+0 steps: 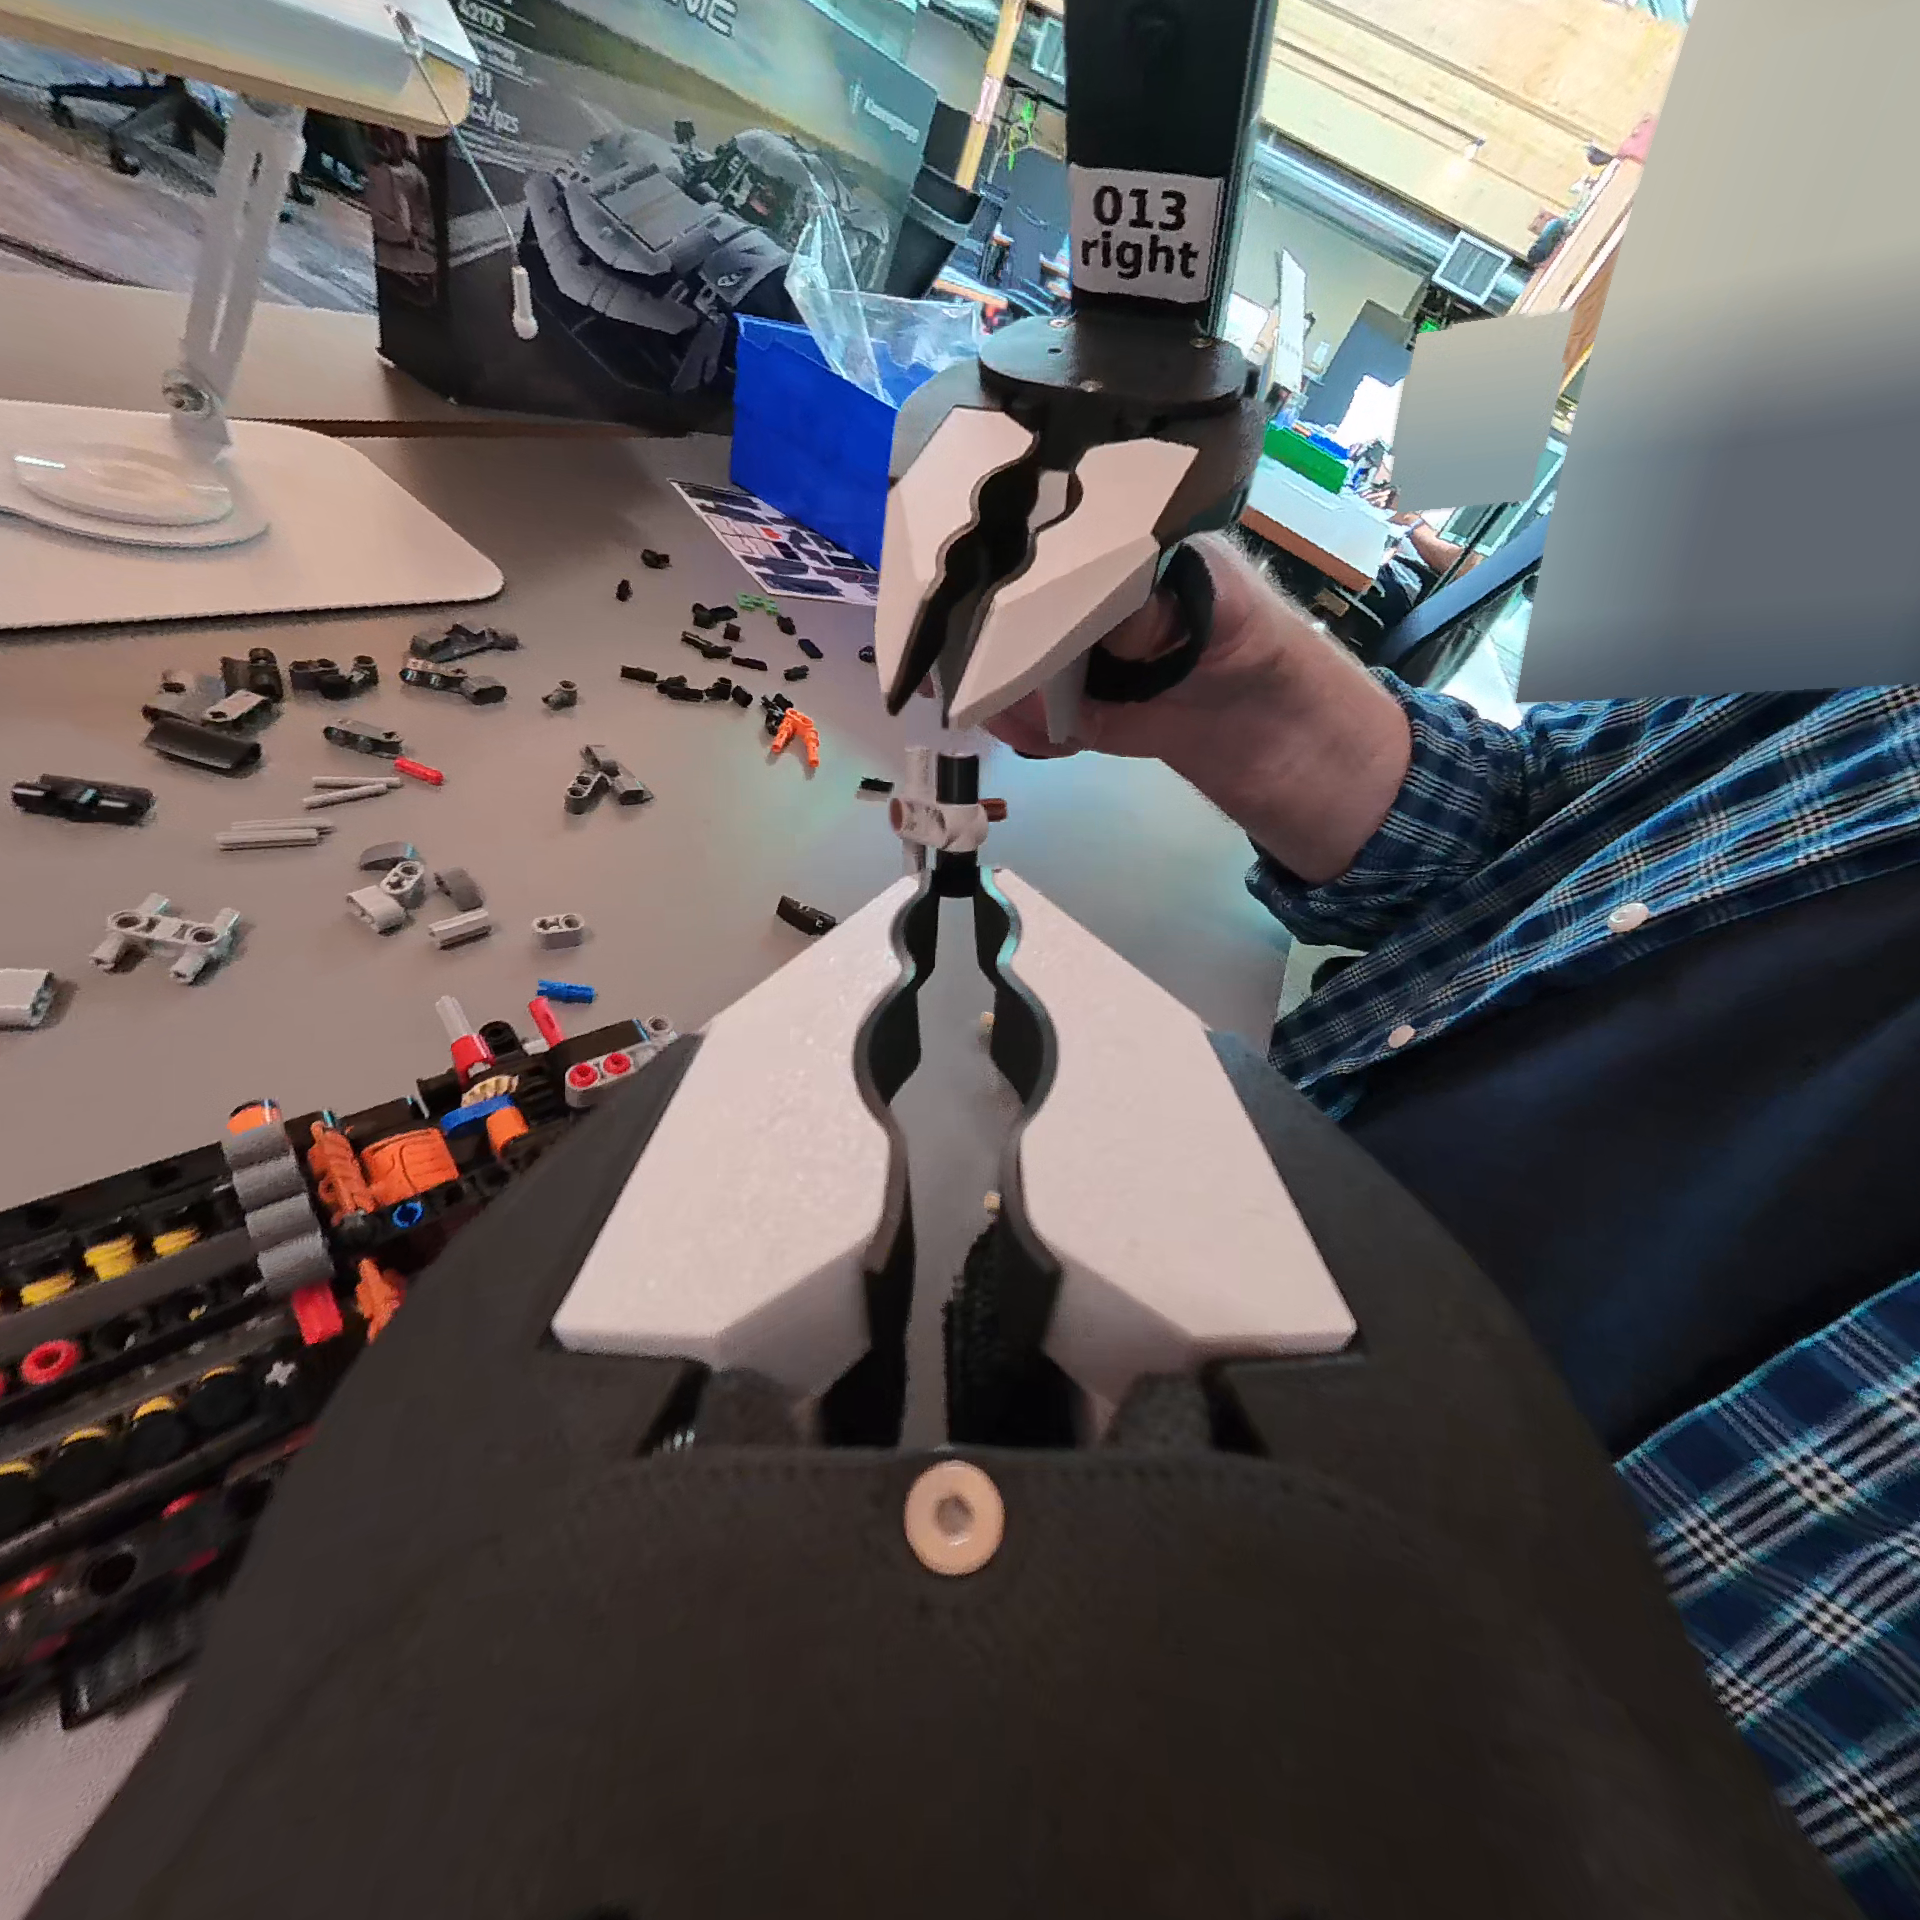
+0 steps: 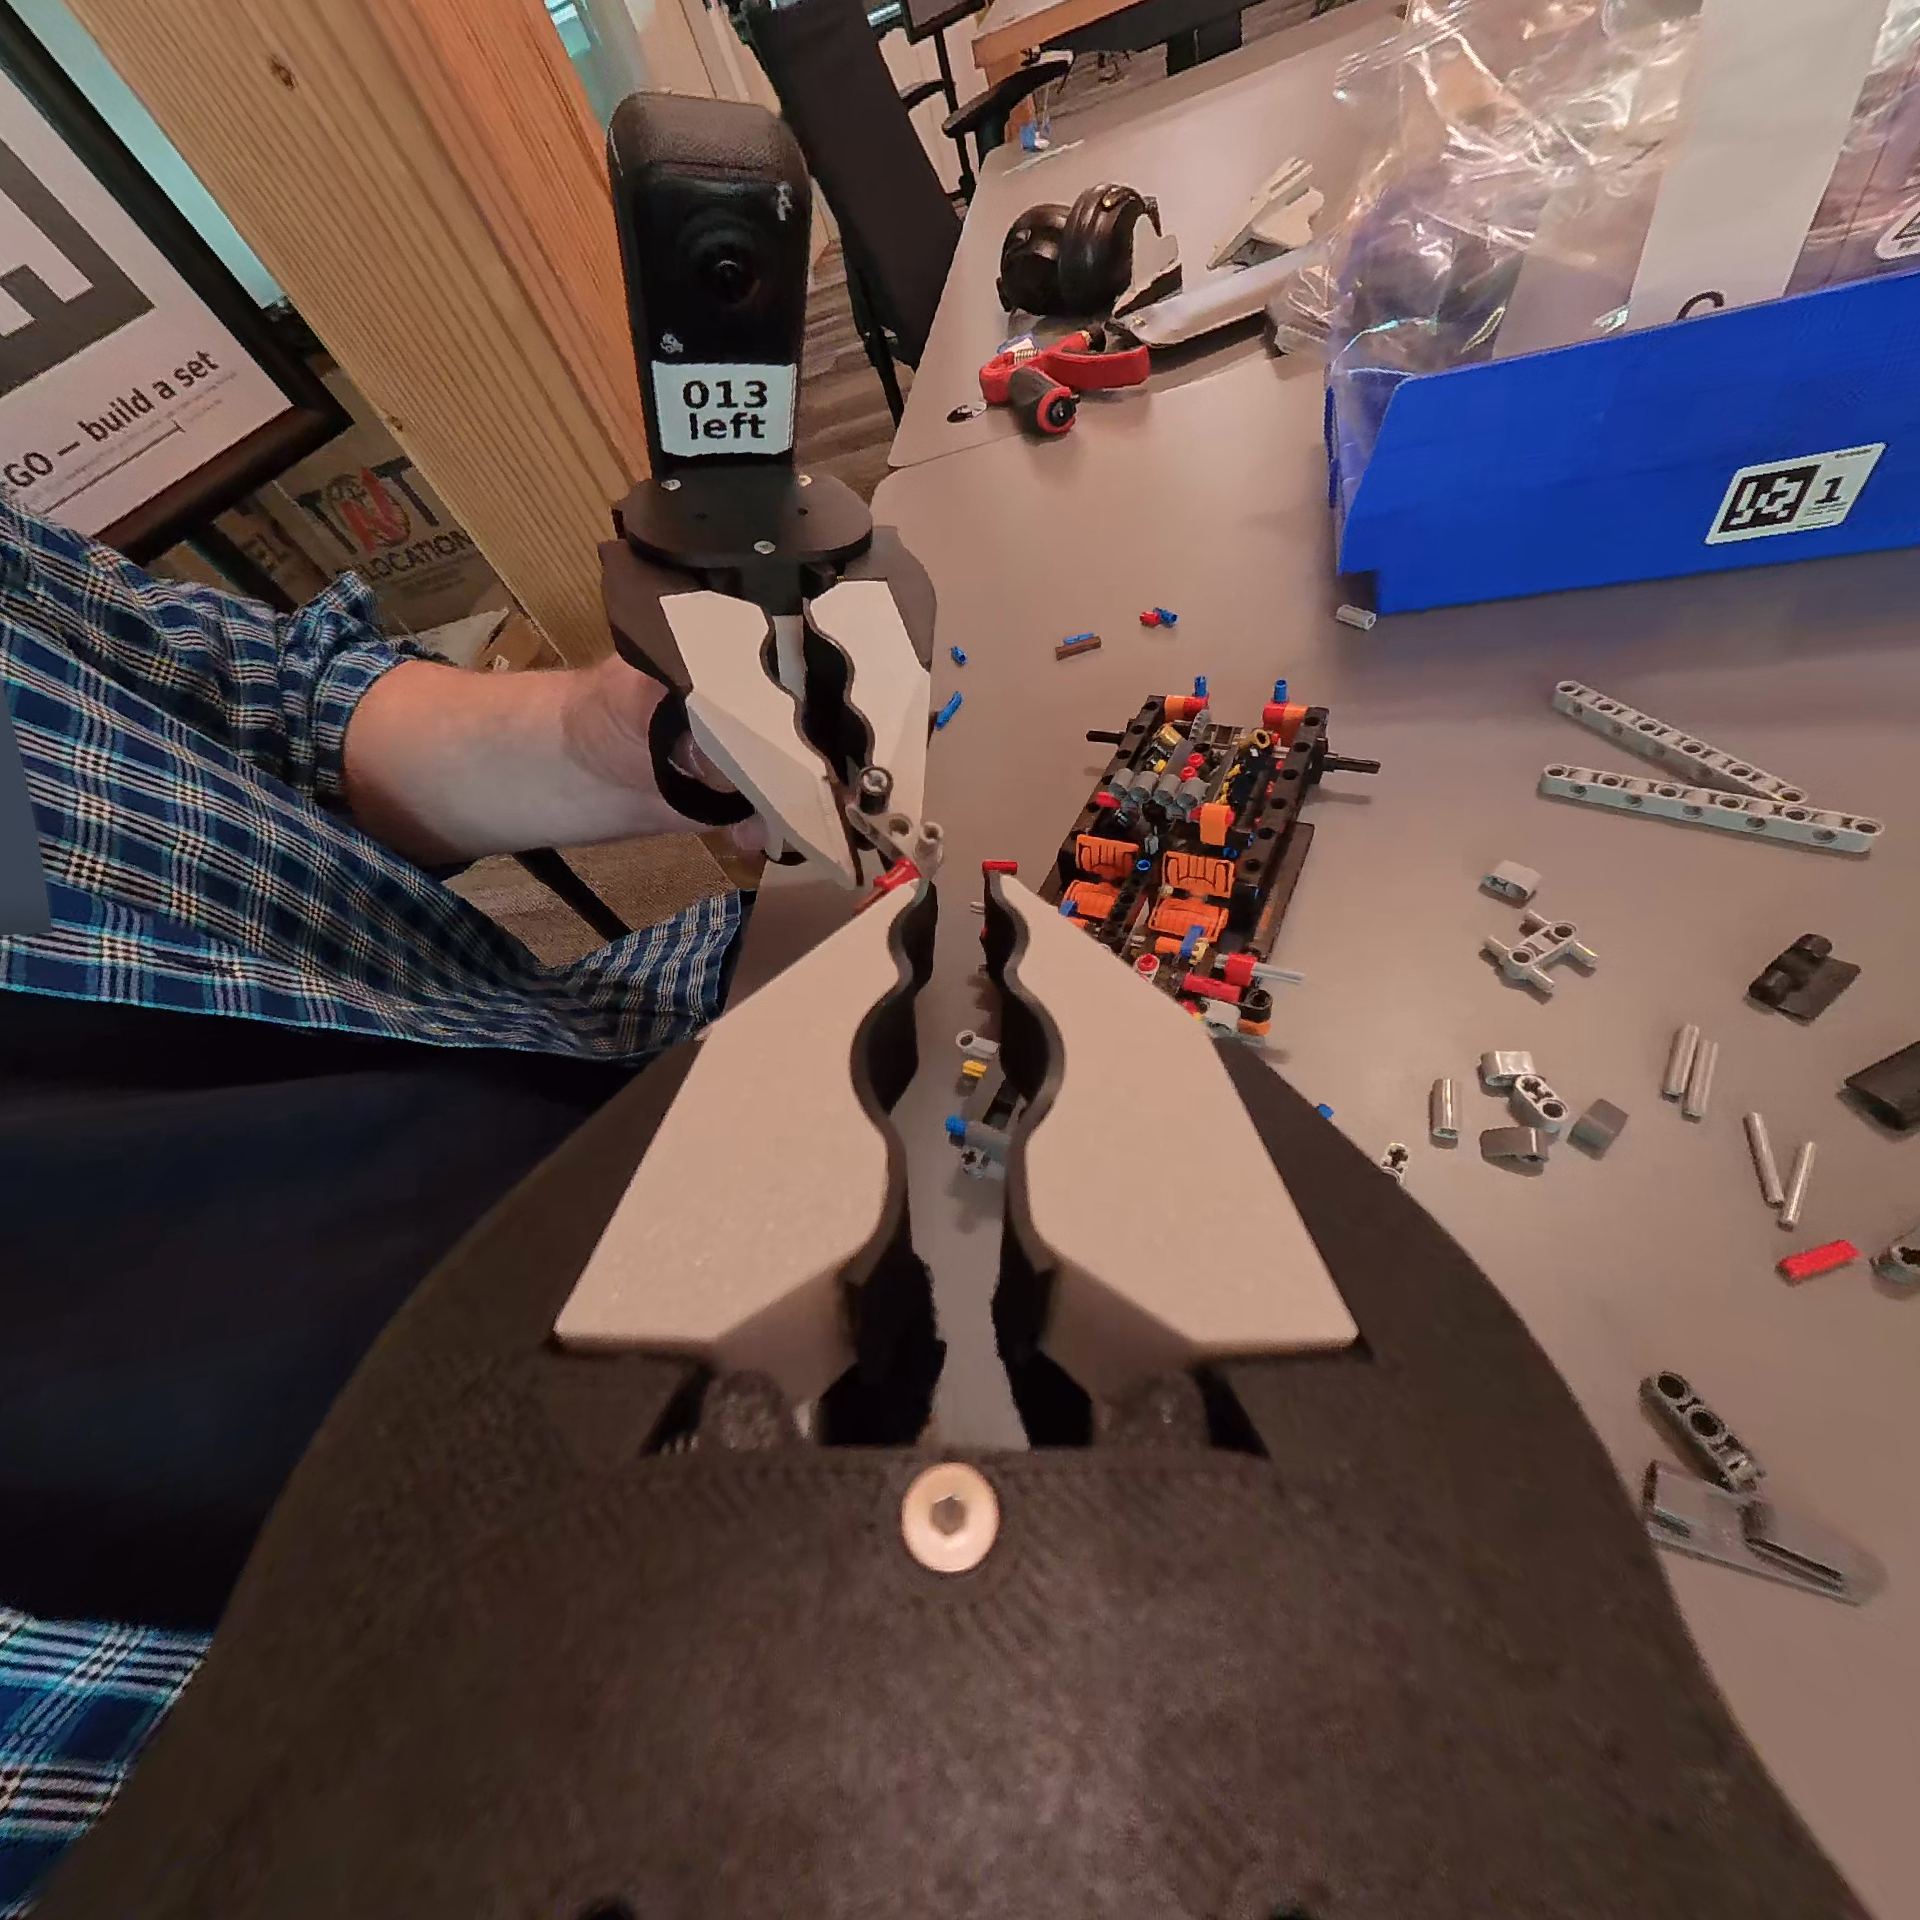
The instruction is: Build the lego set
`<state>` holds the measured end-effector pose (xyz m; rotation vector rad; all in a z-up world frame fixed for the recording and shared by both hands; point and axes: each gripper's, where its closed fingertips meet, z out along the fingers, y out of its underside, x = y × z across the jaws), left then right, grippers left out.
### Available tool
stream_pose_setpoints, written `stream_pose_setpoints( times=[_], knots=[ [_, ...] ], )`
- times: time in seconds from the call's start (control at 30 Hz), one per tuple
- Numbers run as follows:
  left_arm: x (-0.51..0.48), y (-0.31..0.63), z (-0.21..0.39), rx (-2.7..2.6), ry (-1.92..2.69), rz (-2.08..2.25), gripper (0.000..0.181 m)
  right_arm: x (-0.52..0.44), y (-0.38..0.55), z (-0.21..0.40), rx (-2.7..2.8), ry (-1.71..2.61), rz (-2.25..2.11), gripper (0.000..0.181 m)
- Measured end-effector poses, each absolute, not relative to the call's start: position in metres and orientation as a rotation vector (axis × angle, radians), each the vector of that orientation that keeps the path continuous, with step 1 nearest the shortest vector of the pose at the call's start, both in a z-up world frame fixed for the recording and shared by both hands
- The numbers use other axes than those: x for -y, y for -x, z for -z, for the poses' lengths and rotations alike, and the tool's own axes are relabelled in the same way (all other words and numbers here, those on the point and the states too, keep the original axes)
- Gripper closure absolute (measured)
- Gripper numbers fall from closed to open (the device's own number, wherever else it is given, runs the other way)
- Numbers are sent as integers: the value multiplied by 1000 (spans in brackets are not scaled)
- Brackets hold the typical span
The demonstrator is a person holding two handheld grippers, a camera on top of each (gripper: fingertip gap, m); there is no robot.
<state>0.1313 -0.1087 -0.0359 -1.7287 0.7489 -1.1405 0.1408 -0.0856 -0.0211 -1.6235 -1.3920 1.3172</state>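
Note:
My left gripper (image 1: 954, 883) is shut on a small assembly (image 1: 940, 816) of white, grey and black pieces with a red pin, held in the air. My right gripper (image 1: 930, 712) comes from above, jaws nearly closed, tips on the assembly's upper end. In the right wrist view my right gripper (image 2: 956, 883) meets my left gripper (image 2: 868, 862), which holds the grey assembly (image 2: 883, 816); a red bit shows at my right fingertip. The black and orange chassis build (image 2: 1195, 831) lies on the table, and also shows in the left wrist view (image 1: 312, 1174).
Several loose grey and black pieces (image 1: 395, 894) are scattered over the grey table (image 2: 1455, 644). Two long grey beams (image 2: 1704, 800) lie right. A blue bin (image 2: 1610, 447) with plastic bags, the set's box (image 1: 582, 239), a sticker sheet (image 1: 779, 540) and a white stand (image 1: 208, 520) stand behind. Less than 4 cm separates the two grippers' tips.

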Motion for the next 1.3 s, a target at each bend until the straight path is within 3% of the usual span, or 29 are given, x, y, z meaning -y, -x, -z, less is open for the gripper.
stream_pose_setpoints(
  times=[0.57,0.93,1.3],
  knots=[
    [114,-119,39,-728,1738,1114,175,82,-145,26,1374,1664,-1236,173],
    [121,-66,50,-625,1800,1054,175,76,-145,114,1557,1963,-916,158],
    [124,-49,50,-572,1789,1090,175,103,-134,138,1652,2091,-866,160]
  ],
)
